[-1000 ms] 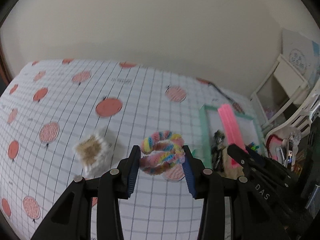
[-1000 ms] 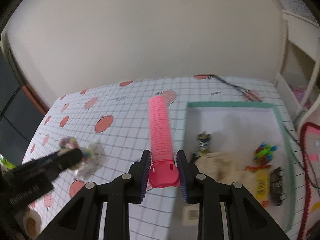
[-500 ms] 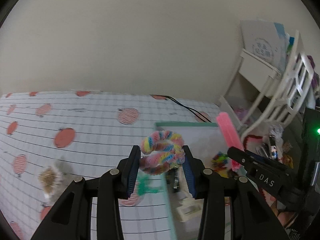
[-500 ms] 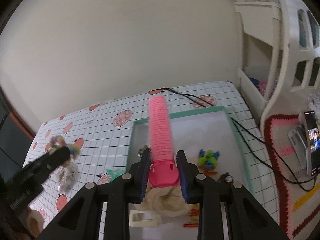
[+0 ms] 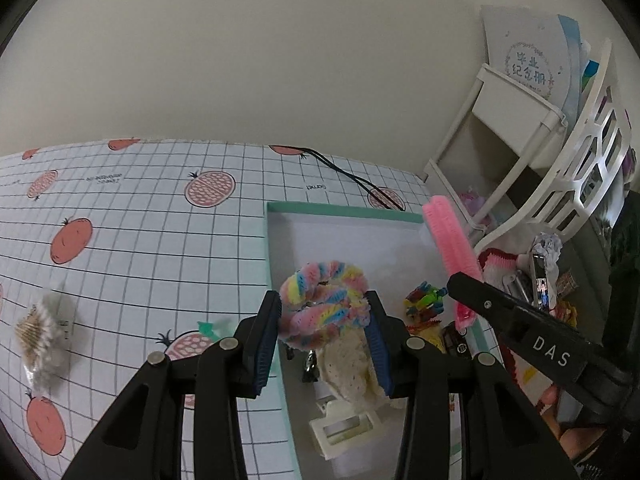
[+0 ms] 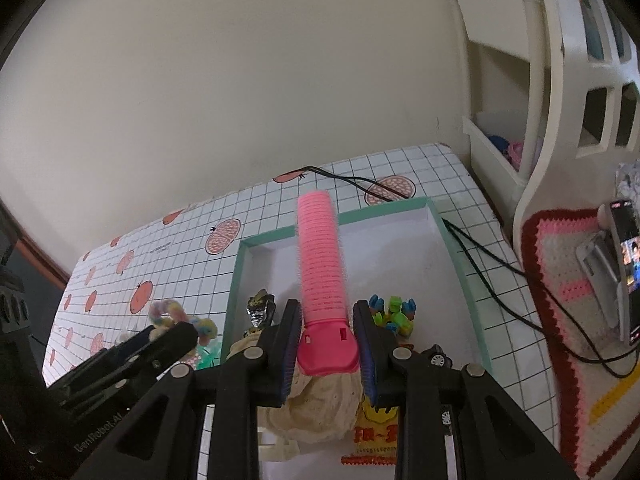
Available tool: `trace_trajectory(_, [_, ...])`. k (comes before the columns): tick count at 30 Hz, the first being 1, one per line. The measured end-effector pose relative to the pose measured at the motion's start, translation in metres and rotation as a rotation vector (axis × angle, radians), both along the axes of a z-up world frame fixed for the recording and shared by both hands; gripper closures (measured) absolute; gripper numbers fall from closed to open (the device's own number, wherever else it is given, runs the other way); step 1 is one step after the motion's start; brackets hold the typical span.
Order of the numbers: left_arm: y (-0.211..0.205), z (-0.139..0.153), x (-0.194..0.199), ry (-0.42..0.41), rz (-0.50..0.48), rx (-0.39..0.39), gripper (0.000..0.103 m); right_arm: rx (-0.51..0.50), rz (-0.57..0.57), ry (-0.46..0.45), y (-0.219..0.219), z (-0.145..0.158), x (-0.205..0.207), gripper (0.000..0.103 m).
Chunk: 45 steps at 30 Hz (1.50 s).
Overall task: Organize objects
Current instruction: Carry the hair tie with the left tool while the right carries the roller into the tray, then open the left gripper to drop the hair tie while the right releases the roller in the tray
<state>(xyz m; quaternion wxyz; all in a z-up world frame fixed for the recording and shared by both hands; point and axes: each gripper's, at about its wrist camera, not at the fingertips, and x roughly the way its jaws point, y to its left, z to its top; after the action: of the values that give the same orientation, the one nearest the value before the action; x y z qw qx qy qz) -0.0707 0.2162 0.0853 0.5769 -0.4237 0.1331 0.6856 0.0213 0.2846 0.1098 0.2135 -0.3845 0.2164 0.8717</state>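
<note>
Left gripper [image 5: 323,334] first: we have it clamped on the rainbow hair tie [image 5: 324,306], which sits squeezed between the pads, hanging over the near left corner of the green-rimmed tray [image 5: 276,320]. We judge it is held there for dropping in. Further left on the checked tablecloth [image 5: 140,240], a fuzzy clip [image 5: 42,338] lies well apart, not yet collected. Right gripper [image 6: 326,344] is closed on the base of the pink hair roller [image 6: 320,256], which points up over the tray's middle. Toys crowd the tray's near end; the far end is bare, so we have room there.
</note>
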Motion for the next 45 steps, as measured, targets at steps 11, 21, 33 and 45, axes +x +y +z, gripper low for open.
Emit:
trace_trajectory(11, [0.049, -0.013, -0.002, 0.067, -0.062, -0.038, 0.060, -0.029, 0.013, -0.021, 0.008, -0.020, -0.013, 0.074])
trace_trajectory(21, [0.085, -0.035, -0.017, 0.045, -0.081, -0.091, 0.060, -0.045, -0.001, -0.055, 0.007, -0.039, -0.024, 0.074])
trace_trajectory(33, [0.097, -0.051, -0.014, 0.063, -0.095, -0.134, 0.060, -0.050, -0.020, -0.099, 0.008, -0.056, -0.025, 0.074])
trace_trajectory(45, [0.094, -0.059, -0.007, 0.059, -0.103, -0.159, 0.060, -0.064, -0.020, -0.143, 0.008, -0.070, -0.027, 0.074])
